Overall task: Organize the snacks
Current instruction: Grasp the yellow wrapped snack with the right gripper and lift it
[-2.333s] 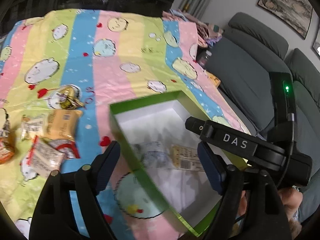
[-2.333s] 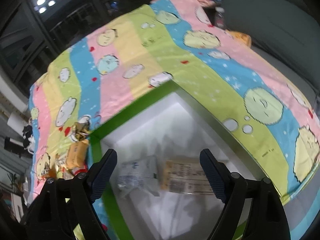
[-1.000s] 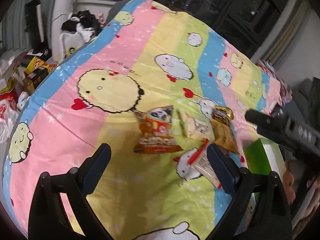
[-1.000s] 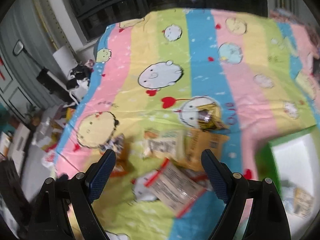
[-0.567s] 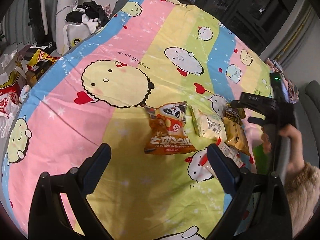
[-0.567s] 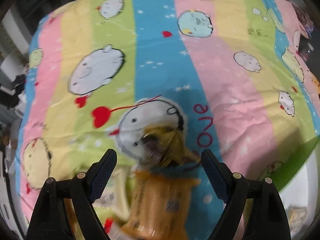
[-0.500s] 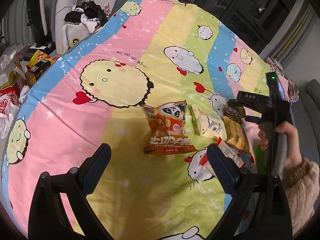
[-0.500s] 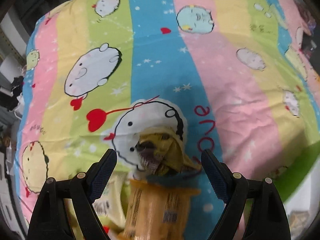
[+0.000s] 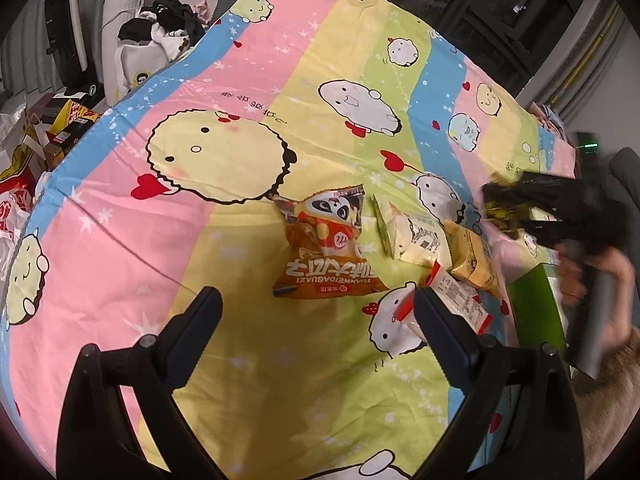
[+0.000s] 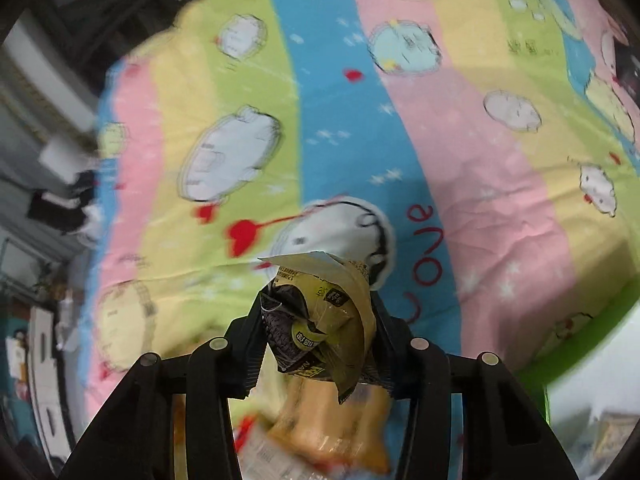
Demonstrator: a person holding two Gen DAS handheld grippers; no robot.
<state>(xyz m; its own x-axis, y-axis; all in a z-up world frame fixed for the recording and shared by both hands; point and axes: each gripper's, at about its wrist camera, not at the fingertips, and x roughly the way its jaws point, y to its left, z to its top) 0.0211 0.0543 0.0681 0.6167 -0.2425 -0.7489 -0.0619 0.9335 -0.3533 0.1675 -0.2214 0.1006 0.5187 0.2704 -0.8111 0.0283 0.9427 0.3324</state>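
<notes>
Right wrist view shows the right gripper (image 10: 320, 328) with its jaws just drawn in and clamped on a crumpled gold-and-black snack packet (image 10: 316, 320), whose foil bulges up between the pads; below it lies a blurred orange-yellow packet (image 10: 332, 428) on the striped cartoon bedsheet (image 10: 440, 140); the green box (image 10: 592, 340) edges in at the lower right. Left wrist view has the left gripper (image 9: 316, 320) hovering with jaws wide apart, nothing between them, touching nothing; ahead of it on the sheet lie an orange panda packet (image 9: 324, 248), a pale cream packet (image 9: 412, 236), the orange-yellow packet and a white red-trimmed packet (image 9: 456, 300) side by side; at the right a hand (image 9: 596, 276) holds the right gripper, blurred, with the gold packet in its tips, beside the box wall.
</notes>
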